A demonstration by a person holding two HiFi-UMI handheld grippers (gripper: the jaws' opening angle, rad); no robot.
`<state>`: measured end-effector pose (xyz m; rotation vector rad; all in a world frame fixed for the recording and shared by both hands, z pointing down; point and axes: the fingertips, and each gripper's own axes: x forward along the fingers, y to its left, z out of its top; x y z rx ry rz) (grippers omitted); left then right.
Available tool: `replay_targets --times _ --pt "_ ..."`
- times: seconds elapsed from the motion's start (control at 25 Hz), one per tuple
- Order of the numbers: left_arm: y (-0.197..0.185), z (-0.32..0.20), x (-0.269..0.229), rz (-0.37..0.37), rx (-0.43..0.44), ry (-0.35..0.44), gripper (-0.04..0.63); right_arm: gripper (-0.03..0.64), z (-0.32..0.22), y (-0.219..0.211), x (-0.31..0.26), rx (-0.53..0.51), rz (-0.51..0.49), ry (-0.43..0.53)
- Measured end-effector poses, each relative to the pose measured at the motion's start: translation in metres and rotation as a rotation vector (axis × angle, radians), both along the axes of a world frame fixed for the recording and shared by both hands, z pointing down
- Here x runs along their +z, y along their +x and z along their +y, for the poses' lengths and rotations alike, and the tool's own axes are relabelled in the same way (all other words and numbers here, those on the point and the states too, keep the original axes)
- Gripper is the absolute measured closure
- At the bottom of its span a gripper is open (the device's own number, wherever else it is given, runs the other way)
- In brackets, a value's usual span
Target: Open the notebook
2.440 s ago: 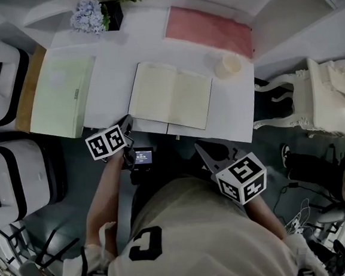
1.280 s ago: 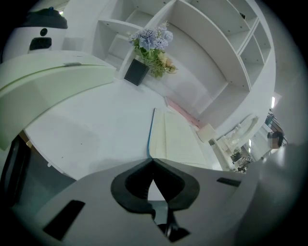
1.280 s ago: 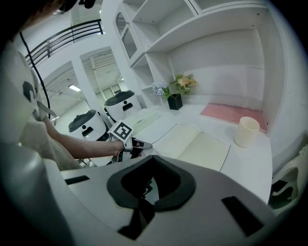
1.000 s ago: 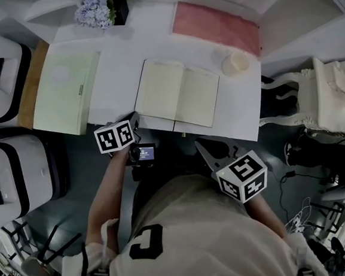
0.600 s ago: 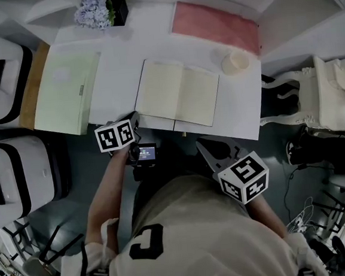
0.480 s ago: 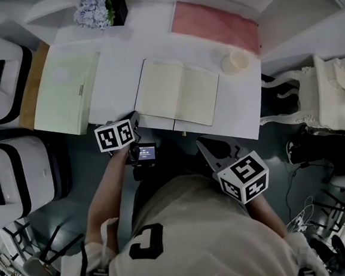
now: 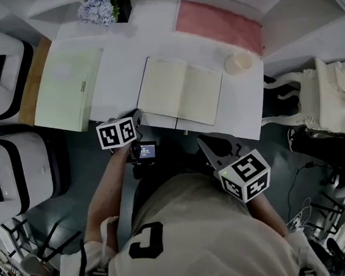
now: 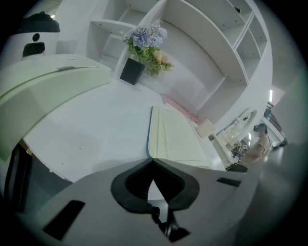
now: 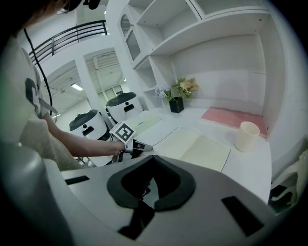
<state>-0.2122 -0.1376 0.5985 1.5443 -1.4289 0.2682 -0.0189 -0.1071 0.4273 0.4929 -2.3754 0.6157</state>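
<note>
At the far left stand 2 white appliances (image 7: 1, 65), 1 far and 1 near, beside the white table (image 7: 118, 61). On the table's left part lies a closed pale green book (image 7: 66, 89), and at the far edge behind it a black pot of pale flowers (image 7: 97, 7).

The left gripper (image 8: 153, 161) hangs at the table's near edge, right of the green book. Its jaws are pressed together tip to tip with nothing between them, and the tips point at the near left corner of the notebook (image 7: 180, 91), just beside it. Whether they touch it cannot be told.

The notebook lies open and flat in the middle of the table, close to the near edge, with 2 blank cream pages facing up and a thin blue cover edge showing along its left side.

Right of the notebook stands a cream cup (image 7: 238, 62), upright and apart from it, and beyond the cup a pink mat (image 7: 219, 25) lies at the far right.

The right gripper (image 9: 153, 157) hovers off the table's near edge, below the notebook's near right corner and apart from it. Its jaws are also closed together and empty.

A white ornate chair (image 7: 331, 102) stands at the far right of the scene.
</note>
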Motion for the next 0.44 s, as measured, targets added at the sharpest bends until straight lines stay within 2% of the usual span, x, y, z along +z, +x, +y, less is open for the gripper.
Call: replay_targets --times 0.44 --pt "-0.0009 -0.0057 -0.0018 0.022 0.016 0.012 0.581 0.595 -0.0034 -0.0071 0.0010 -0.008 0.006 0.002"
